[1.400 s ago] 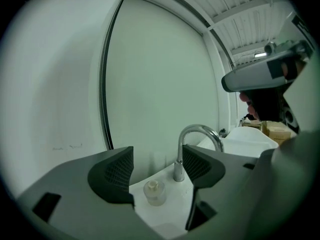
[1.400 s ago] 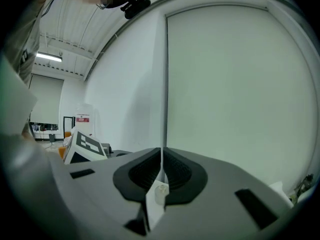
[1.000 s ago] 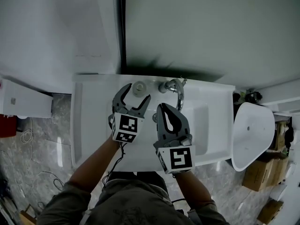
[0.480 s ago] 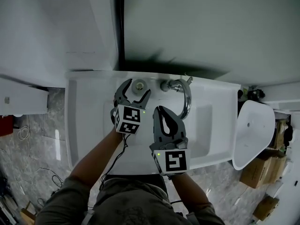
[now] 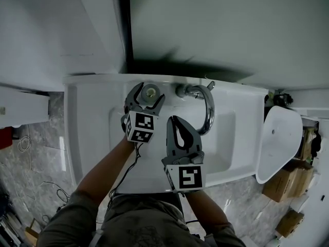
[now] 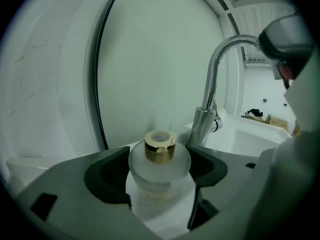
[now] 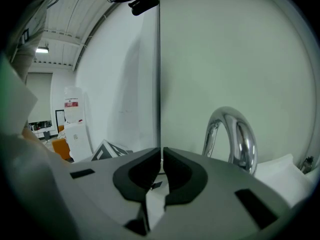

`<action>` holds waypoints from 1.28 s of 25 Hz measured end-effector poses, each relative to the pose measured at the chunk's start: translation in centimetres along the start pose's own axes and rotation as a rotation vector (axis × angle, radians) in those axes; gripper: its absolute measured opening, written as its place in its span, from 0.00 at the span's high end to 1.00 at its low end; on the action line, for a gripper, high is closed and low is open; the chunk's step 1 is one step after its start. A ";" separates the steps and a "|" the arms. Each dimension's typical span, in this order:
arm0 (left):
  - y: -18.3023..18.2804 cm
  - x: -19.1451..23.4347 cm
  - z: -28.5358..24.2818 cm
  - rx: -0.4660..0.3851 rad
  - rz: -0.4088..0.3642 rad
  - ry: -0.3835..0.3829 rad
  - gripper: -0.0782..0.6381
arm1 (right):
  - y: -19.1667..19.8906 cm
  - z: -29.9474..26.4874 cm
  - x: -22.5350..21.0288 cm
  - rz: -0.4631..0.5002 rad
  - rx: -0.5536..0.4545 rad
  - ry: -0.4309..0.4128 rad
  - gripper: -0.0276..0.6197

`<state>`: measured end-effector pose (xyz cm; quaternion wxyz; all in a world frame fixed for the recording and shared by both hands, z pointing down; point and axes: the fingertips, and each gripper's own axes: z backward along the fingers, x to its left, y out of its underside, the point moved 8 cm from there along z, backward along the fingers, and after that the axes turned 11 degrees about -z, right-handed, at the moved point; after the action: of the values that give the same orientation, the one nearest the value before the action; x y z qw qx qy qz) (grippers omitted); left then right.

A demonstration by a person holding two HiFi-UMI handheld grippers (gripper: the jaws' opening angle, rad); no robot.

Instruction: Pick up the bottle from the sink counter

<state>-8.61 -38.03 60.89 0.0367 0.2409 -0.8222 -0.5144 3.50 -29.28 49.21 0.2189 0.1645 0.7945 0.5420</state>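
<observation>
Head view, left gripper (image 5: 149, 93) advanced, jaws opening around bottle (image 5: 151, 91)

— What's different from a second ago?
— The left gripper (image 5: 148, 94) has pushed forward toward the wall. The bottle (image 6: 160, 156) stood just ahead of its tips then; now it sits between the jaws.
— And the jaws themselves?
— Opening, wider than before, one on each side of the bottle.
</observation>
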 end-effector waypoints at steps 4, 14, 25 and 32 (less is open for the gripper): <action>0.9 -0.3 -1.0 0.012 -0.002 0.002 0.44 | 1.0 -0.2 -0.1 -0.004 0.014 0.003 0.91; 1.5 -0.6 -2.3 0.069 -0.035 -0.021 0.44 | 2.6 0.0 -0.3 -0.016 0.015 0.016 0.91; 1.5 -0.5 -2.2 0.068 -0.066 0.062 0.44 | 3.2 0.9 -0.5 -0.033 -0.007 0.010 0.91; 0.8 -0.2 -0.5 0.070 -0.075 0.130 0.44 | 3.1 2.4 -0.9 -0.036 0.007 0.009 0.91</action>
<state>-8.57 -38.08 61.85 0.0620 0.3057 -0.8259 -0.4696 5.57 -26.72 51.45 0.2244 0.1484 0.8003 0.5358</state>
